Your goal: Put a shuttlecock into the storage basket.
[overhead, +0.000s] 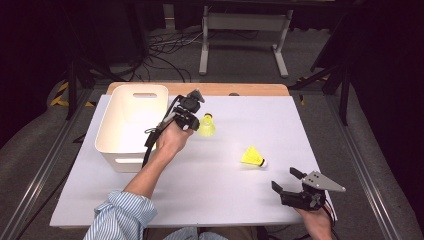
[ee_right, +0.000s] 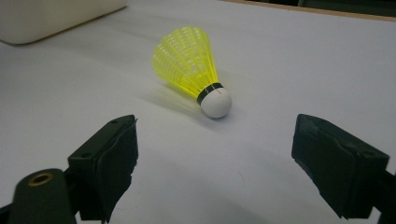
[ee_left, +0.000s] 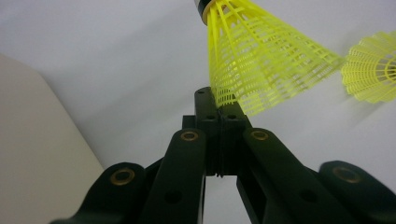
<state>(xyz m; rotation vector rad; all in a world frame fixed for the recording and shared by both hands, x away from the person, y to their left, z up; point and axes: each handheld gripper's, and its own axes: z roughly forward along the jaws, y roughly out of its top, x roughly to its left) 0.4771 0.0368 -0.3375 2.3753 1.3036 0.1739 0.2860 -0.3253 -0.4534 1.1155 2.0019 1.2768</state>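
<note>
I count 2 yellow shuttlecocks, 1 white bin, and 2 grippers on my feeds, all over 1 white table point(overhead: 210, 190).

From the high view, the white bin point(overhead: 131, 125) sits at about 10 o'clock from the table's middle, its long side running away from me. The held shuttlecock point(overhead: 206, 125) is near 12 o'clock of the middle, just beside the bin's right wall and apart from it. The second shuttlecock point(overhead: 252, 157) lies on its side at about 3 o'clock, cork tip toward the right, well apart from the first.

My left gripper point(overhead: 191, 117) is at the first shuttlecock, with the left hand point(overhead: 172, 137) behind it toward 7 o'clock. In the left gripper view the jaws are pressed together with no gap, and they pinch the lower rim of the shuttlecock's skirt point(ee_left: 261, 65); its black-banded cork end points up toward 12 o'clock in that view. The other shuttlecock's skirt shows at the 3 o'clock edge.

My right gripper point(overhead: 289, 181) is at about 5 o'clock of the table, near the front edge. Its jaws stand wide apart and hold nothing. In the right gripper view the lying shuttlecock point(ee_right: 194, 70) is ahead at 12 o'clock, untouched.
</note>
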